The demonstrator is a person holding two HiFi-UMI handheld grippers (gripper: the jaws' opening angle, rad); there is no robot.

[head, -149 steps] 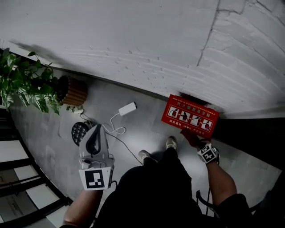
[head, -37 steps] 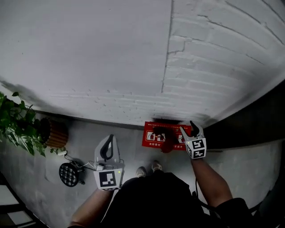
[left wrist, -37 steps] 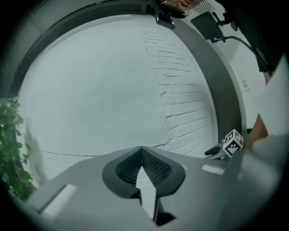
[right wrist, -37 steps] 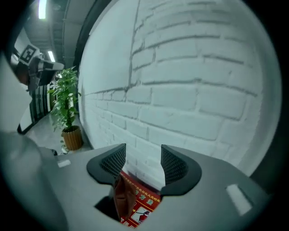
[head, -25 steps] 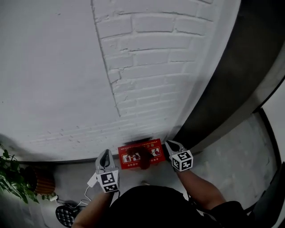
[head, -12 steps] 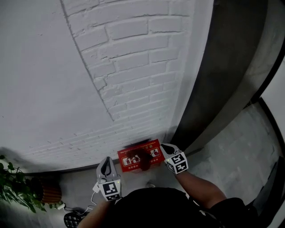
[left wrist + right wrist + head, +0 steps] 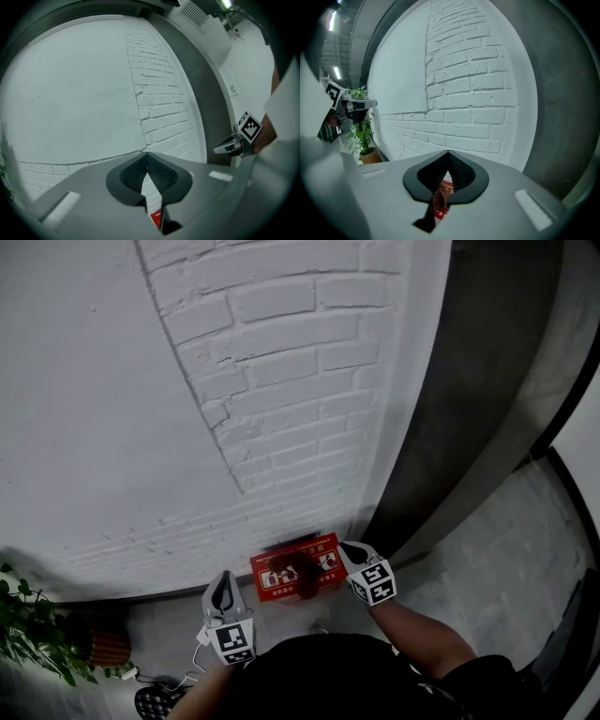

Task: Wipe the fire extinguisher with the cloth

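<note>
A red fire extinguisher box (image 7: 292,570) with white pictograms stands on the floor against the white brick wall. My right gripper (image 7: 349,552) is at its right end, shut on a dark red cloth (image 7: 306,584) that hangs in front of the box. In the right gripper view the cloth (image 7: 438,199) sits pinched between the jaws, with the box (image 7: 446,188) showing behind it. My left gripper (image 7: 221,589) hovers left of the box, shut and holding nothing. In the left gripper view a sliver of the box (image 7: 156,219) shows below the jaws. No extinguisher itself is in view.
A potted plant (image 7: 28,638) in a wicker pot (image 7: 106,649) and a black round lamp (image 7: 150,701) stand on the floor at the left. A dark grey wall strip (image 7: 469,427) rises right of the brick. The person's dark clothing fills the bottom middle.
The head view has swung up from the floor to the wall, so box and grippers now sit low in the picture. Over the last half second little has shifted. The cloth stays in the right gripper.
</note>
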